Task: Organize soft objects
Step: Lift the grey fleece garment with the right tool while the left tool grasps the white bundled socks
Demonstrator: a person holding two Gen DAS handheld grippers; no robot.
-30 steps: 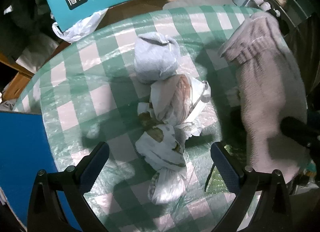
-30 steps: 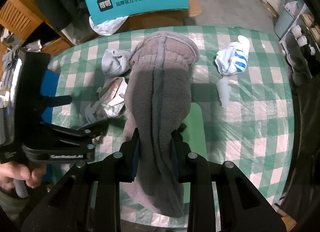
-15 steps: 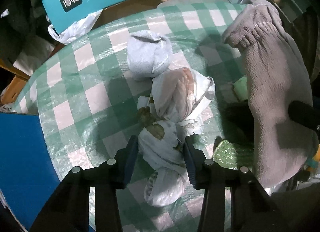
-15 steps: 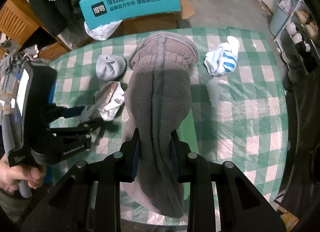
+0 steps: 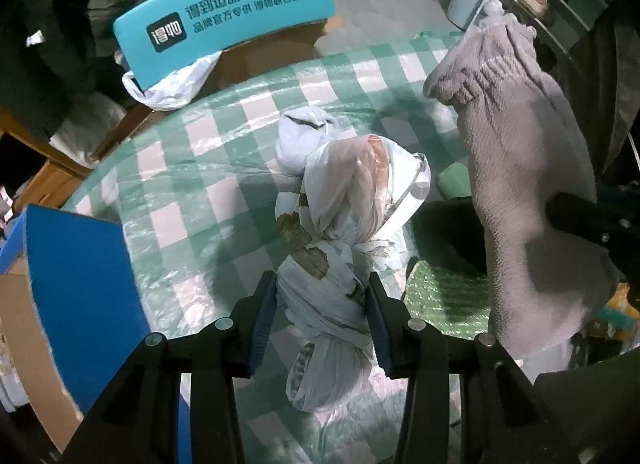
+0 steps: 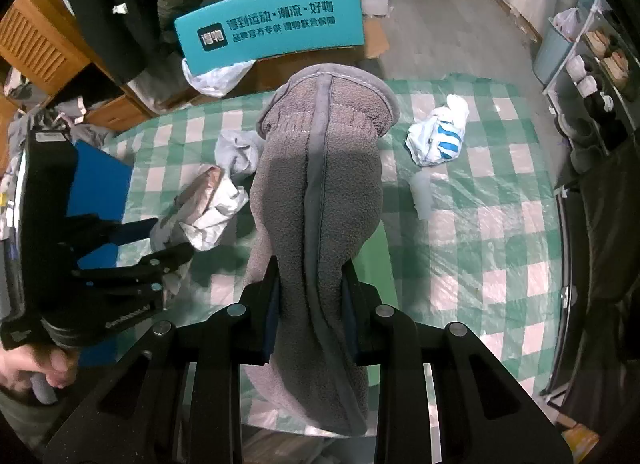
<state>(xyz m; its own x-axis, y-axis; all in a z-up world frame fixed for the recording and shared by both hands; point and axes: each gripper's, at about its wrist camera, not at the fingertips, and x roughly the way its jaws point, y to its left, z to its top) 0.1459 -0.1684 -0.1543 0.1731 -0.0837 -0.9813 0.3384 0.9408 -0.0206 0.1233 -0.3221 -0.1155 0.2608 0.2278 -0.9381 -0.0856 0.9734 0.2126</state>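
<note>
Surrounding your work on the checked table [image 6: 500, 200] are a grey sock ball [image 5: 298, 140], a striped bundle [image 6: 438, 140] and a blue box [image 5: 76, 284]. Your left gripper [image 5: 320, 318] clamps the white bag bundle [image 5: 340, 248], long axis pointing away. Your right gripper [image 6: 310, 314] pinches the grey sock [image 6: 316, 200], lifted, cuff forward.

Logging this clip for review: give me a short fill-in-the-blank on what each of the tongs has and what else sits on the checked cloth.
1. The right tongs are shut on the grey fleece ____.
2. The left tongs grip a knotted white plastic ____.
3. The tablecloth is checked white and ____.
4. Far from both tongs lies a crumpled white bag with ____ stripes.

Missing words: sock; bag; green; blue
</note>
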